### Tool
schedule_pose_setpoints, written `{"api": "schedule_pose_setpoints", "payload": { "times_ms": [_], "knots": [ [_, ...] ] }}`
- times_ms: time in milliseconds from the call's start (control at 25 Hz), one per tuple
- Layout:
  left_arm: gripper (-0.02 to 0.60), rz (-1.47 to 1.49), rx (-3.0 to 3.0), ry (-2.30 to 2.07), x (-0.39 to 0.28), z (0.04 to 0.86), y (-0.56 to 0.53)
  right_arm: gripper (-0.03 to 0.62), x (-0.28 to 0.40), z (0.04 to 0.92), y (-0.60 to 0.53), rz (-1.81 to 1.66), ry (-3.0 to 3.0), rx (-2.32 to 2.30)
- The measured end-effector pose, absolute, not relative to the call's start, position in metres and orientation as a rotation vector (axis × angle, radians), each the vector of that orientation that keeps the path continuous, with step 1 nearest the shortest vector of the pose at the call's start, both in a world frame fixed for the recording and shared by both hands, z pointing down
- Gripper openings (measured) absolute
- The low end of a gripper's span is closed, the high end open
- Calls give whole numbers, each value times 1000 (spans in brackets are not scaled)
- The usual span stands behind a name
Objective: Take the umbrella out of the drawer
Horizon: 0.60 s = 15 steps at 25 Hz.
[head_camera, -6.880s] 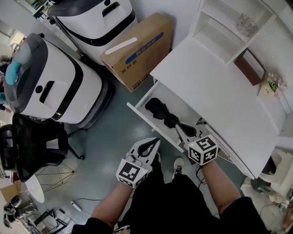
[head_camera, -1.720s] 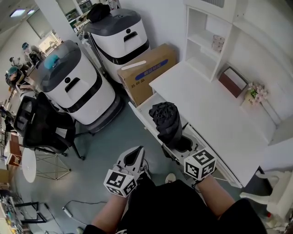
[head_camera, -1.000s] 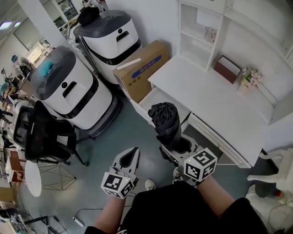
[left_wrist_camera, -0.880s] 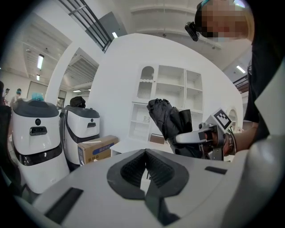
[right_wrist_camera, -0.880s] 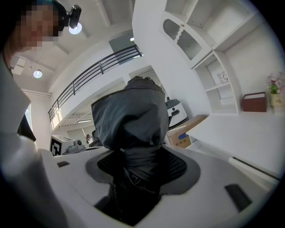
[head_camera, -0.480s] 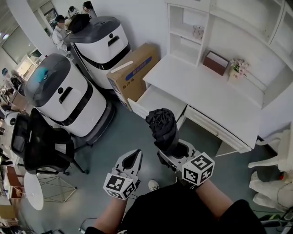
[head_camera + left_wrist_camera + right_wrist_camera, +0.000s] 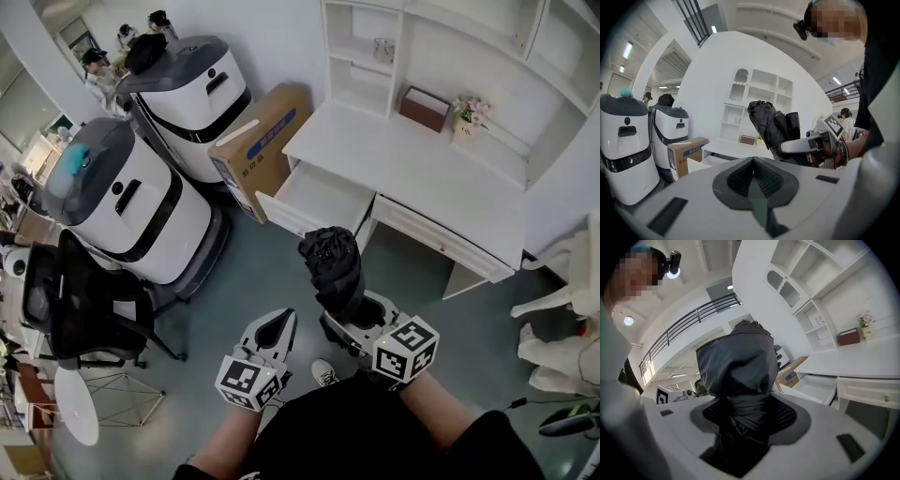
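The right gripper (image 7: 356,323) is clamping its jaws on the lower part of a folded black umbrella (image 7: 333,267). It is holding the umbrella upright just right of centre in the head view, over the floor and well clear of the drawer (image 7: 281,216). The left gripper (image 7: 272,326) is hanging lower left of centre with its jaws pressed together on nothing. The white drawer is standing open in the upper middle, sticking out from the white desk (image 7: 412,159), with its bottom bare. A cardboard box (image 7: 253,141) is sitting just left of the drawer.
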State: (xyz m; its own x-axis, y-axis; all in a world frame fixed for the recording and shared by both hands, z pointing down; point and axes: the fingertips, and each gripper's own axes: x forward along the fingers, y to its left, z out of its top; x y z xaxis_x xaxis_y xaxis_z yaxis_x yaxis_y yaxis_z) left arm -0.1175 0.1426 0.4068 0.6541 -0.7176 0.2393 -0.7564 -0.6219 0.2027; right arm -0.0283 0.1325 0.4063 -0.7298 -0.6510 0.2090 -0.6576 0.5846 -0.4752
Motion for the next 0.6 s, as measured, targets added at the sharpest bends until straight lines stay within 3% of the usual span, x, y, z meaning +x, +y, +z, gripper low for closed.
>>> {"api": "schedule_pose_setpoints", "payload": {
  "times_ms": [600],
  "knots": [
    [3,177,2625,-1123,-122,403,158,249,-39,404,153,874,-2790,1173]
  ]
}}
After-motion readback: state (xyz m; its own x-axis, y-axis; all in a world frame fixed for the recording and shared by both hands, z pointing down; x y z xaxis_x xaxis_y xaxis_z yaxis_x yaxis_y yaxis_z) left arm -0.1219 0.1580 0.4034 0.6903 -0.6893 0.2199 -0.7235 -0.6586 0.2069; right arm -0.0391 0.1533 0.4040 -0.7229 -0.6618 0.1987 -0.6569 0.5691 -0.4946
